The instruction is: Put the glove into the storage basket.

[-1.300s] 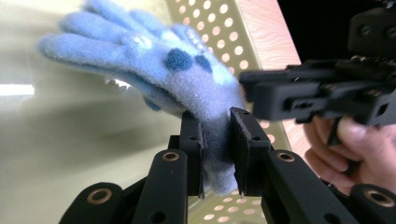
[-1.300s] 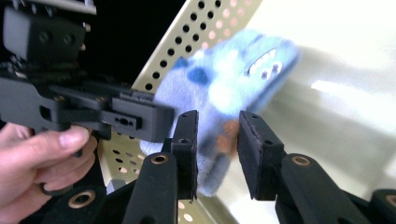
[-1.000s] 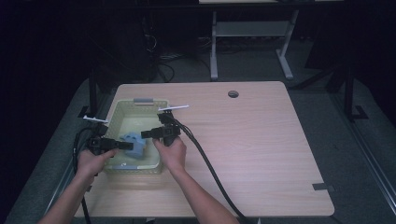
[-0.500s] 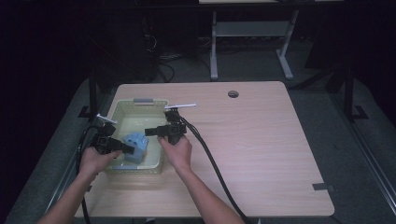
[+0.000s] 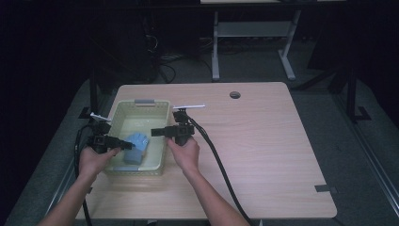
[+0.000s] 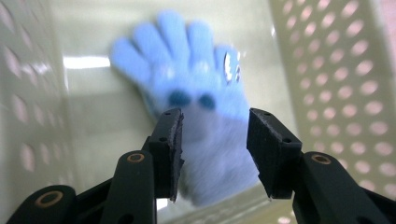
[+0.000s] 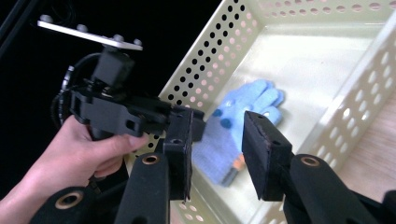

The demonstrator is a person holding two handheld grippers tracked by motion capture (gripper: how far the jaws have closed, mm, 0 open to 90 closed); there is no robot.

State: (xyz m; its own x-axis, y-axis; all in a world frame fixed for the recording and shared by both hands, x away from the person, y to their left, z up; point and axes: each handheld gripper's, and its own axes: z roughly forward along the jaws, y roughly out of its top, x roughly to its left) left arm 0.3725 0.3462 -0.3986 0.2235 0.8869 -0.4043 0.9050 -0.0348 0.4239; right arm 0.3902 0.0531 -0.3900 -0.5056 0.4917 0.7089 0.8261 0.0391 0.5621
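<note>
A light blue knit glove (image 5: 136, 146) lies flat on the floor of a pale yellow perforated basket (image 5: 139, 106), fingers pointing away in the left gripper view (image 6: 187, 74). My left gripper (image 5: 126, 145) reaches in over the basket's left wall. Its jaws (image 6: 215, 140) have just been opening and stand apart above the glove's cuff, pads off it. My right gripper (image 5: 155, 133) hovers over the basket's right wall. Its jaws (image 7: 217, 140) have also been opening, with nothing between them; beyond them lie the glove (image 7: 247, 105) and the left gripper (image 7: 187, 122).
The basket stands at the left of a wooden table (image 5: 263, 155), with a grey tab (image 5: 145, 100) on its far rim. A cable hole (image 5: 235, 94) sits near the table's far edge. A black cable (image 5: 216, 155) trails from the right gripper across the table.
The left jaws have opened off the glove, which now lies on the basket floor. The right gripper has drawn back to the right, toward the basket's right wall.
</note>
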